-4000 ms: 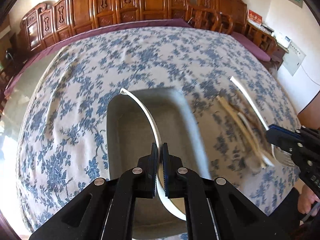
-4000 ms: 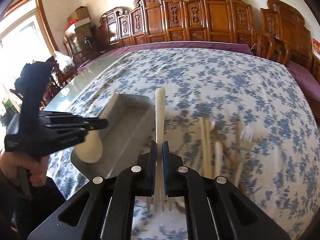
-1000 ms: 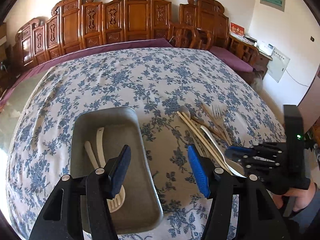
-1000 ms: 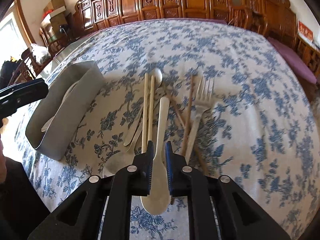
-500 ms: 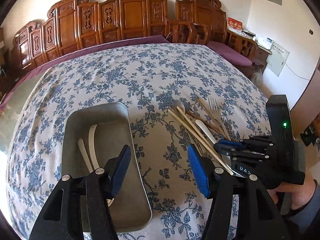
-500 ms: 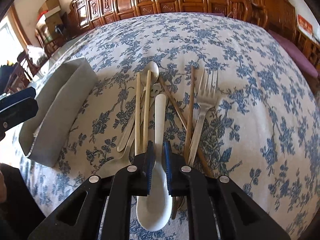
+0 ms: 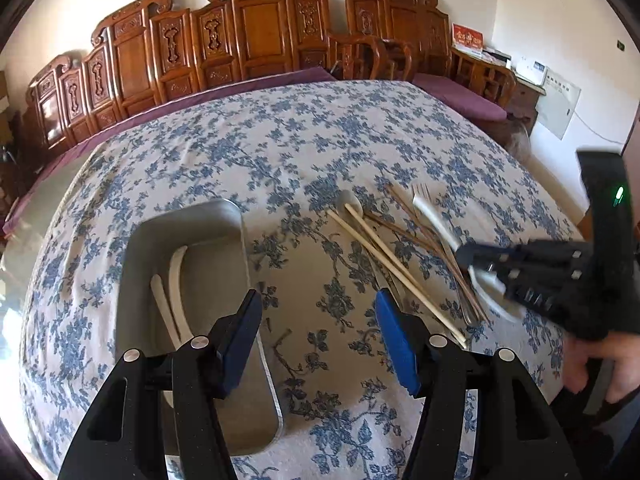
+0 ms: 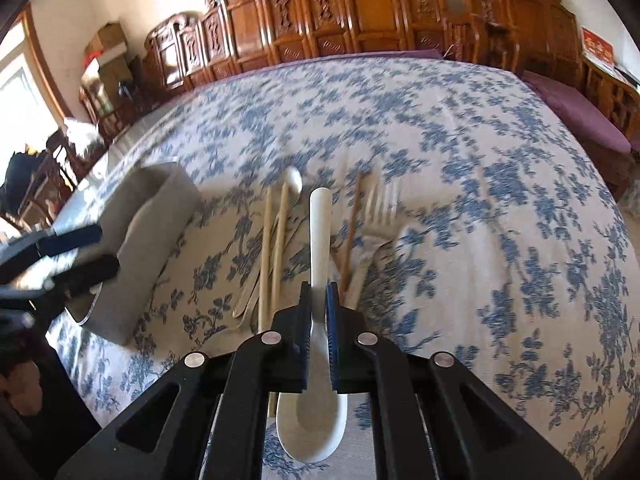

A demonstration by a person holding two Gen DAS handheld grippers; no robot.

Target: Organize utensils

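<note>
Right tool (image 8: 318,300) clenched on white spoon (image 8: 316,412), handle forward, bowl toward camera, above loose chopsticks (image 8: 266,256) and fork (image 8: 372,240) on table (image 8: 500,168). Left tool (image 7: 318,320) released, nothing between pads, over rim of grey tray (image 7: 160,232) holding two white utensils (image 7: 168,296).

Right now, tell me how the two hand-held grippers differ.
The right hand-held gripper is clamped on the handle of a white spoon; the left hand-held gripper holds nothing. The right one's blue pads stand nearly together; the left one's are well apart. The left hovers by the metal tray; the right is over the loose utensils. Both are black and point down at the floral tablecloth.
</note>
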